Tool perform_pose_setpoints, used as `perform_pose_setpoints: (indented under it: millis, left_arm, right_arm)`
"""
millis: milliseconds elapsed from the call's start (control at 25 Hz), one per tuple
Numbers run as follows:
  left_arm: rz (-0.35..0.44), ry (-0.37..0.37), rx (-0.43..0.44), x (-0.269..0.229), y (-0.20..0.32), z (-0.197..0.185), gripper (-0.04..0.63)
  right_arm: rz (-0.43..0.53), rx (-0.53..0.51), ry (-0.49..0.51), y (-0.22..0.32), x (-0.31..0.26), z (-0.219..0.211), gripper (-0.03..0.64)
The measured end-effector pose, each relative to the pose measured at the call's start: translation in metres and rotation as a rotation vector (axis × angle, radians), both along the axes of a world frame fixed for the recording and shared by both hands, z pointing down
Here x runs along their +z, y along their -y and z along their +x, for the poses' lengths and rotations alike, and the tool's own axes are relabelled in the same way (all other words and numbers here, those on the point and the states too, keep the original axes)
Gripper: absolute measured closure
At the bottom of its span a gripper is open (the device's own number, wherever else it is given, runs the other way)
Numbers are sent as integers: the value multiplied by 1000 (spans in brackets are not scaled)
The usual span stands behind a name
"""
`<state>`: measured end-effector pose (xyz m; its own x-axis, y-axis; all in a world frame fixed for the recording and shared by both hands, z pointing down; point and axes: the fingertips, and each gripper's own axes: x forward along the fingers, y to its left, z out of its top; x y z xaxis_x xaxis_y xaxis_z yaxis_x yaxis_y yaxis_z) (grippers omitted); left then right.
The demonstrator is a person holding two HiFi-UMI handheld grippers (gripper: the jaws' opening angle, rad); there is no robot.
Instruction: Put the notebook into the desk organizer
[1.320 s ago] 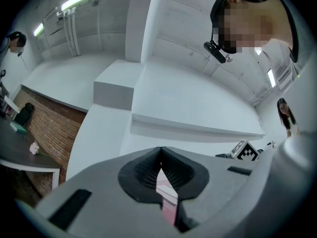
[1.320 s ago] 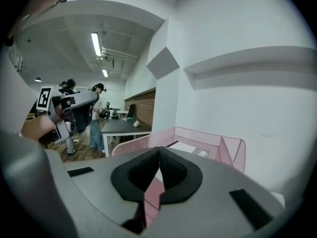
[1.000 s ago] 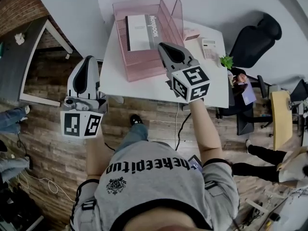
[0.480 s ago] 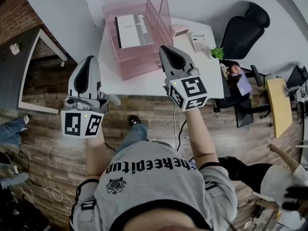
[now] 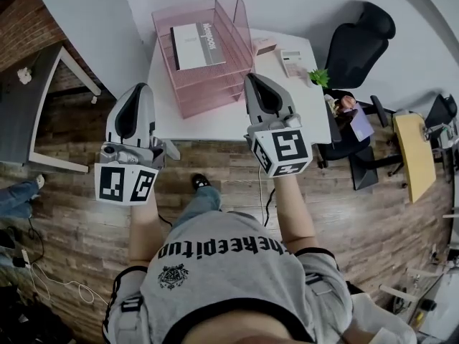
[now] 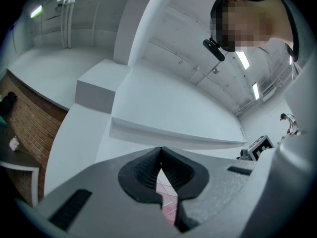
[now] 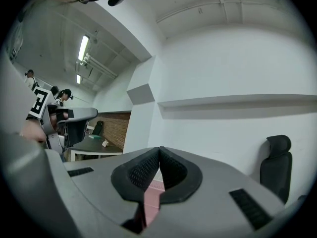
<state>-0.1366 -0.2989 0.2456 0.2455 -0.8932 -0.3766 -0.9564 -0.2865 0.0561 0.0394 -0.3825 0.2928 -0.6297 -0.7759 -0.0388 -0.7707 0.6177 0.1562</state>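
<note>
Lying in the desk organizer [image 5: 208, 84] at the desk's [image 5: 204, 124] far-left corner, the notebook [image 5: 193, 45] is ahead-left of the nearer right gripper [image 5: 253, 78]. It and the left gripper [image 5: 141, 87] are closed, empty.

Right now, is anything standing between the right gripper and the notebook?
Nothing visible does. The notebook already lies uncovered on the top tray of the pink desk organizer. The right gripper, shut and empty, hovers over the front of the table; only bare tabletop and the organizer's own trays lie between.

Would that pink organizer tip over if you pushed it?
Probably not easily: the pink organizer looks wide and low, sitting flat on the table. Its walls look thin and see-through, so it's likely light and might slide. The notebook lying in it could shift.
</note>
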Motion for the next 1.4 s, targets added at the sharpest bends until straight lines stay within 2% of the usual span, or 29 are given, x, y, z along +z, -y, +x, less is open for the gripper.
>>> perform_pose_setpoints:
  millis: [200,880,1400]
  left_arm:
    - [4,6,3,-2,-8,5,592]
    - [10,18,8,-3,-34,16,591]
    - [8,23,11,-4,-51,16,591]
  right_arm:
    - [13,28,51,-13,-4,13,615]
    - [54,121,114,-51,-11,43,615]
    - [60,137,140,-68,-16,45,615]
